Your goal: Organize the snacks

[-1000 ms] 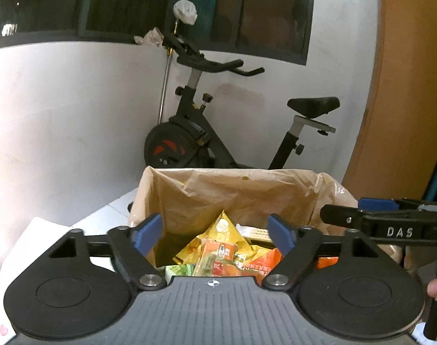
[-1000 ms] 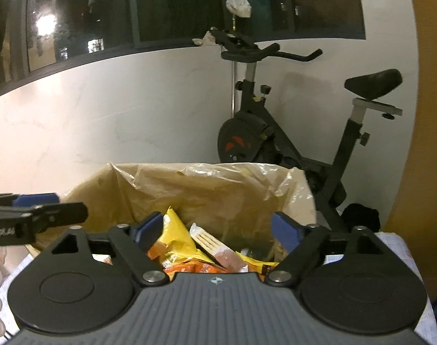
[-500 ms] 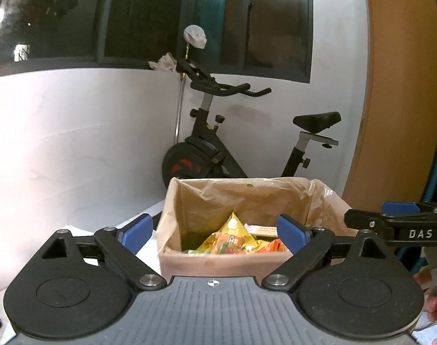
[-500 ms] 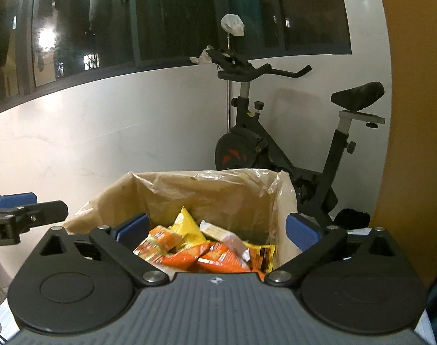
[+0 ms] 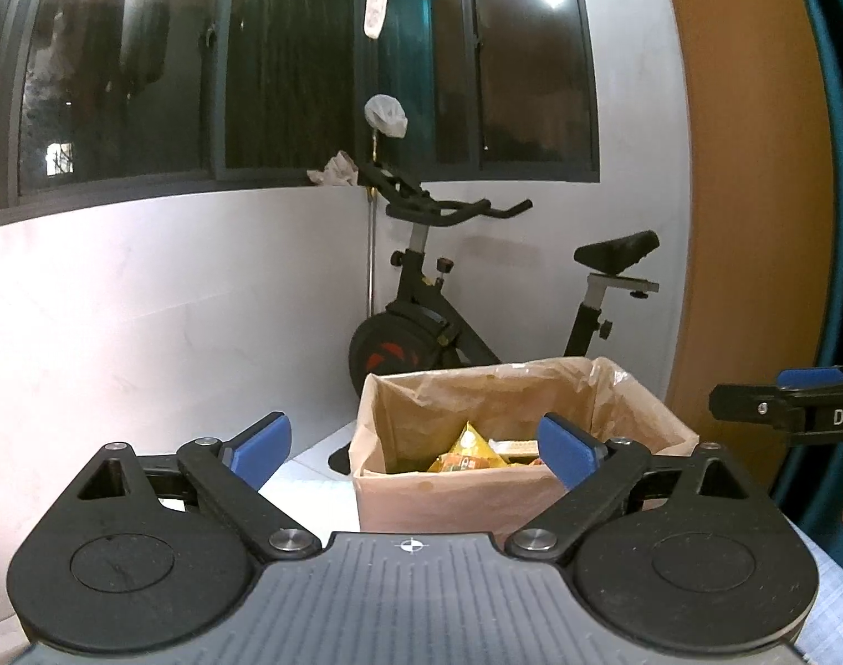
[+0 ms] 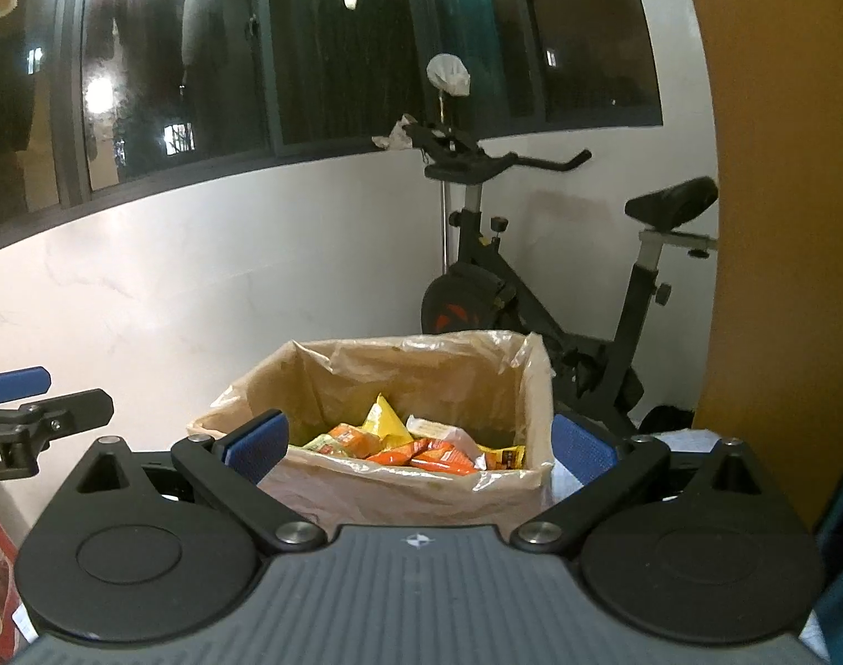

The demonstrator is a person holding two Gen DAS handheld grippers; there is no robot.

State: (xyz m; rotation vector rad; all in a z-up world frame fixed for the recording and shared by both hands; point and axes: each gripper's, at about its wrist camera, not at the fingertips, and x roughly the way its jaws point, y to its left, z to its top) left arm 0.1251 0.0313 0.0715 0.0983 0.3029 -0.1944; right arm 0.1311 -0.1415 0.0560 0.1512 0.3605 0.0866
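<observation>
My left gripper [image 5: 415,446] hangs with jaws wide and empty; ahead on the white surface [image 5: 310,479] the lined cardboard box [image 6: 410,490] already holds the snack packets [image 6: 421,446]; my right gripper [image 6: 418,443] gapes empty too, so sorting looks nearly done

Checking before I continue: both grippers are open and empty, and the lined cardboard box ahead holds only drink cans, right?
Not cans. The right wrist view shows the cardboard box holding snack packets. Both the left gripper and right gripper are open and empty.
</observation>
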